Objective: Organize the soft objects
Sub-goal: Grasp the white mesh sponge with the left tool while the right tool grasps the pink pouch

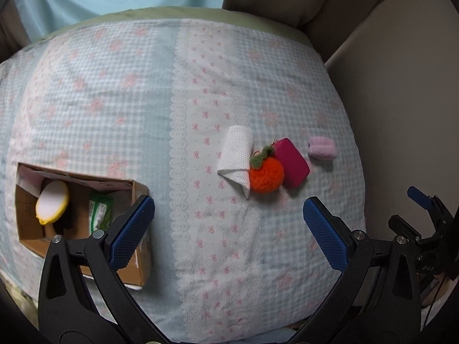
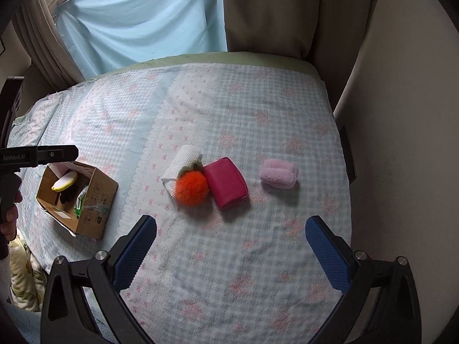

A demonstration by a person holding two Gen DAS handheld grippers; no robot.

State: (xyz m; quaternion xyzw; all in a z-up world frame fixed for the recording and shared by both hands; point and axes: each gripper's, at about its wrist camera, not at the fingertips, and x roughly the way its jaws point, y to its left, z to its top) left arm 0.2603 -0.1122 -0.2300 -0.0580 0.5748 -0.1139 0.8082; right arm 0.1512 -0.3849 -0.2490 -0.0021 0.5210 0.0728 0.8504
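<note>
On the checked bedspread lie a folded white cloth [image 1: 235, 154] [image 2: 183, 166], a fluffy orange pompom [image 1: 266, 176] [image 2: 191, 188] with a green leaf, a magenta pouch [image 1: 292, 162] [image 2: 227, 183] and a pink fluffy roll [image 1: 321, 148] [image 2: 278, 174]. The cloth, pompom and pouch touch each other. An open cardboard box [image 1: 137, 266] [image 2: 96, 200] on the left holds a yellow-rimmed soft item [image 1: 52, 202] and a green packet [image 1: 99, 210]. My left gripper [image 1: 228, 229] is open and empty, right of the box. My right gripper [image 2: 231, 246] is open and empty, short of the pouch.
The bed's right edge meets a beige wall [image 2: 401, 114]. A light blue sheet [image 2: 143, 14] and beige curtains [image 2: 272, 8] hang beyond the far edge. The left gripper's body [image 2: 37, 154] shows above the box in the right wrist view.
</note>
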